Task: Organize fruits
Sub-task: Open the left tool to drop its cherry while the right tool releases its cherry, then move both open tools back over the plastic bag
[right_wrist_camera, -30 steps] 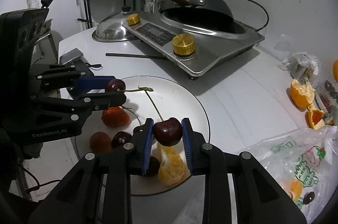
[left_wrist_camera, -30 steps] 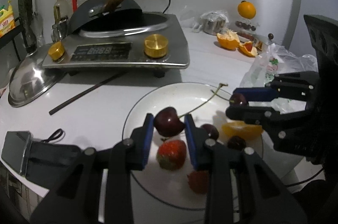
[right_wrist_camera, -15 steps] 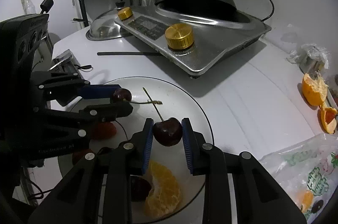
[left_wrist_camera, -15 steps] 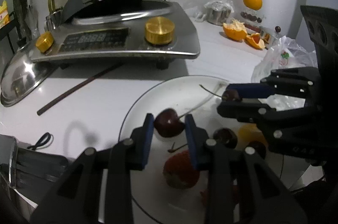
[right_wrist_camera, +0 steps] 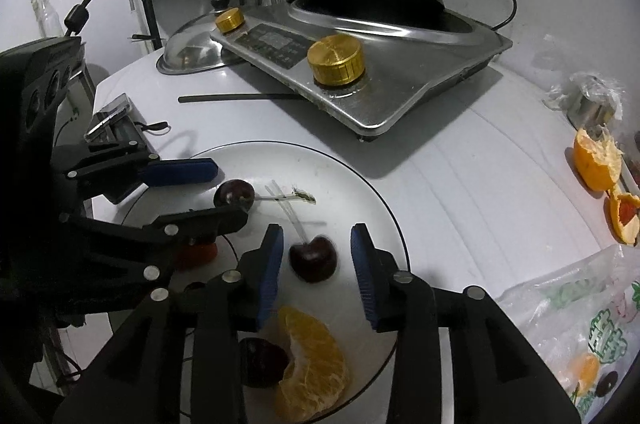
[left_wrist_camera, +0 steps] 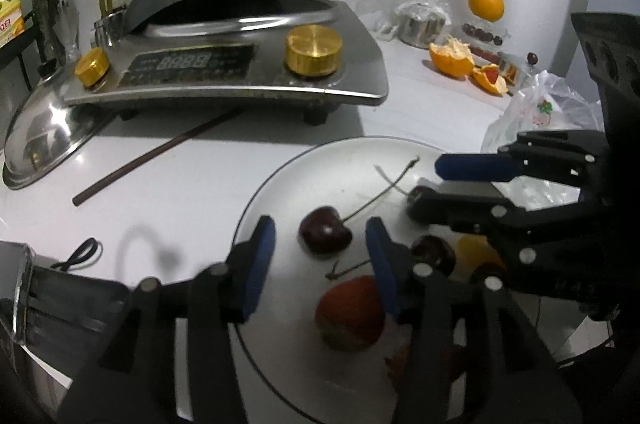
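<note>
On the white counter (left_wrist_camera: 208, 175) lies a round white plate (left_wrist_camera: 280, 195), at 6 o'clock from the steel cooker (left_wrist_camera: 240, 71).

The left gripper (left_wrist_camera: 320, 248) has just been opening its jaws. A dark cherry (left_wrist_camera: 325, 230) lies on the plate between the blue pads, with a gap on each side, so nothing is held. Its stem runs toward 2 o'clock. A strawberry (left_wrist_camera: 350, 312) lies at 6 o'clock from this cherry, partly behind the right-hand finger.

The right gripper (right_wrist_camera: 316, 264) has also just been opening its jaws. A second cherry (right_wrist_camera: 313, 258) rests on the plate between its pads and touches neither of them; its stem points to about 11 o'clock. An orange segment (right_wrist_camera: 316, 364) lies at 6 o'clock from it, and one more dark cherry (right_wrist_camera: 262, 362) is just beside the segment, at its 9 o'clock.

In the right wrist view the left gripper comes in from 9 o'clock. A plastic bag (right_wrist_camera: 572, 320) lies at 4 o'clock from the plate.
</note>
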`<state>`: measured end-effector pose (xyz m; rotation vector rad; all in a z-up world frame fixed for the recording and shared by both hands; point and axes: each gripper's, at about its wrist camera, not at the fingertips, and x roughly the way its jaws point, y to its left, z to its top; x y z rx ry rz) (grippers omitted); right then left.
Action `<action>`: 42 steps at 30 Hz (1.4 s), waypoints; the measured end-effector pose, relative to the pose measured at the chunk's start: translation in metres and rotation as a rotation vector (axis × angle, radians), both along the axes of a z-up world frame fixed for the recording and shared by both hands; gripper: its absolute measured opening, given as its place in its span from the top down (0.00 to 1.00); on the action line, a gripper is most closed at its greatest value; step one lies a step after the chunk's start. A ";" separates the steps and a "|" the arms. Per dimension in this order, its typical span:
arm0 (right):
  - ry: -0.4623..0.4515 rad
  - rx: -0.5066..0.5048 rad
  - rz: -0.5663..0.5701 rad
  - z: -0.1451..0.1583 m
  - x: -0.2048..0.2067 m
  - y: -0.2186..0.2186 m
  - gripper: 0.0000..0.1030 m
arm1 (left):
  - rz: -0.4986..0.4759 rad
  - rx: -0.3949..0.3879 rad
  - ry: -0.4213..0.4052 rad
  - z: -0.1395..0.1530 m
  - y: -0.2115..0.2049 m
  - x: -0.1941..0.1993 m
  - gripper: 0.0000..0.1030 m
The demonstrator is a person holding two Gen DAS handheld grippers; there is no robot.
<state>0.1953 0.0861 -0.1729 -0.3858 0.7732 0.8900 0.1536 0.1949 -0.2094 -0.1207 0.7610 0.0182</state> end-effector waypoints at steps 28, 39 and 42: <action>-0.067 0.035 -0.056 0.035 -0.045 -0.056 0.63 | -0.006 0.049 -0.069 0.040 -0.040 -0.049 0.52; -0.082 0.070 -0.094 0.048 -0.059 -0.096 0.63 | -0.037 0.079 -0.083 0.054 -0.072 -0.061 0.51; -0.085 0.082 -0.106 0.051 -0.061 -0.109 0.63 | -0.044 0.082 -0.083 0.057 -0.082 -0.061 0.51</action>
